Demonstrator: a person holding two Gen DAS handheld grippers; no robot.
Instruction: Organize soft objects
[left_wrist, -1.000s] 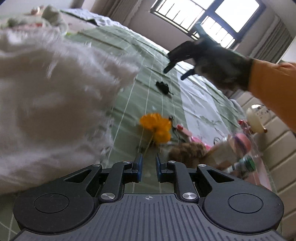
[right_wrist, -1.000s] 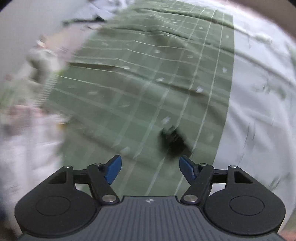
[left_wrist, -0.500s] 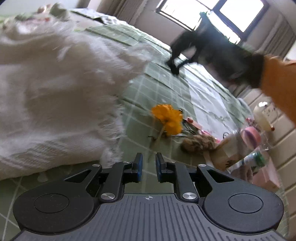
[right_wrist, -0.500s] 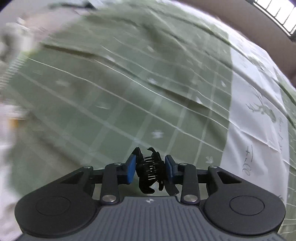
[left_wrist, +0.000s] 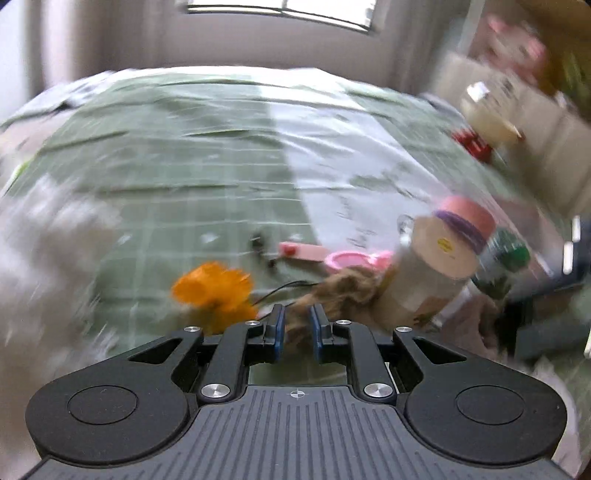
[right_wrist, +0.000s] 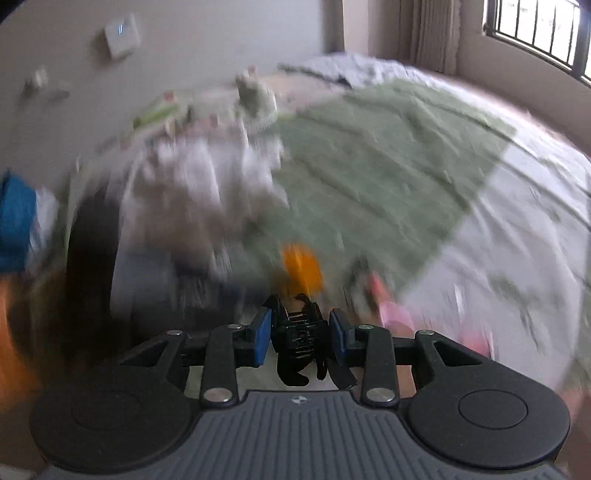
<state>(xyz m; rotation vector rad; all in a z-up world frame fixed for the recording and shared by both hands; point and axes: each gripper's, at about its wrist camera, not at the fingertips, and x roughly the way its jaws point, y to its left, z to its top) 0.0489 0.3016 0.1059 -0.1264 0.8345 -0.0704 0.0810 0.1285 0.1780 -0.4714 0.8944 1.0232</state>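
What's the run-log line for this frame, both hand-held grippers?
left hand-held gripper: jaws opening, nothing gripped, brown furry tuft beyond | right hand-held gripper: shut on black plastic claw hair clip | views: motion-blurred

Each hand-held gripper (left_wrist: 295, 326) has black linkages, silver screws and blue pads (right_wrist: 263, 336).
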